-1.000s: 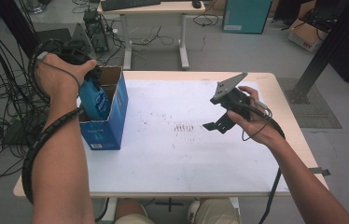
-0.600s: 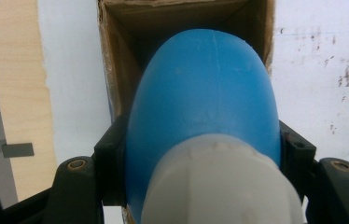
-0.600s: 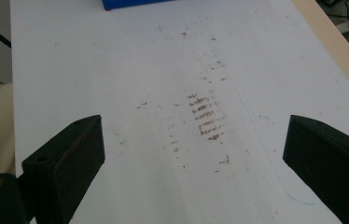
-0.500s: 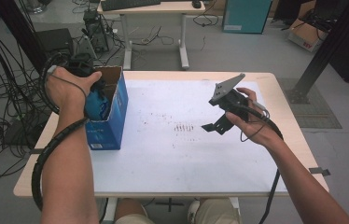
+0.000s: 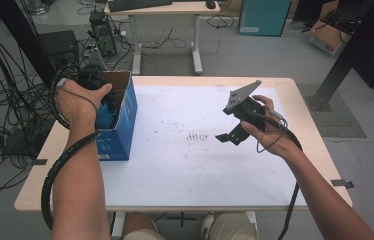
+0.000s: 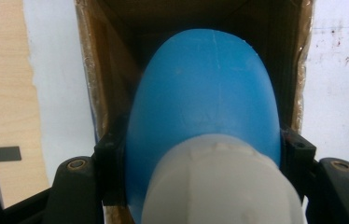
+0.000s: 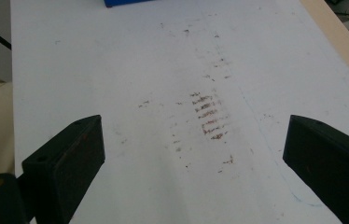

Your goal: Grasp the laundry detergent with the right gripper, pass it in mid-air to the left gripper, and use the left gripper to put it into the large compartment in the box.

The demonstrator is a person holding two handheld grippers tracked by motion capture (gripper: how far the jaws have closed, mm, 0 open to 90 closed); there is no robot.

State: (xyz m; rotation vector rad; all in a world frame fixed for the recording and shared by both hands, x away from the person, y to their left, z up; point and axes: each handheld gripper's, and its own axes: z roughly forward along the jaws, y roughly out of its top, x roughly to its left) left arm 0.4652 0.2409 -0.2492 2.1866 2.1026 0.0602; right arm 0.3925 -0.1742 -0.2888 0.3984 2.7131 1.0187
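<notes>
A blue bottle with a white cap is clamped between the jaws of my left gripper, bottom end first inside an open blue cardboard box. The box's brown inner walls surround the bottle. In the high view the person's left hand covers most of my left gripper at the box's mouth, and a bit of the blue bottle shows below the hand. My right gripper hovers over the table's right half, its jaws wide apart; in its own view the right gripper holds nothing.
The box stands at the left edge of a white sheet on a wooden table. Dark scuff marks lie mid-sheet under my right gripper. Cables trail from both grippers. A second table and cable clutter stand on the floor beyond.
The left hand has sunk, carrying the blue bottle down into the box. The right gripper has stayed where it was.
</notes>
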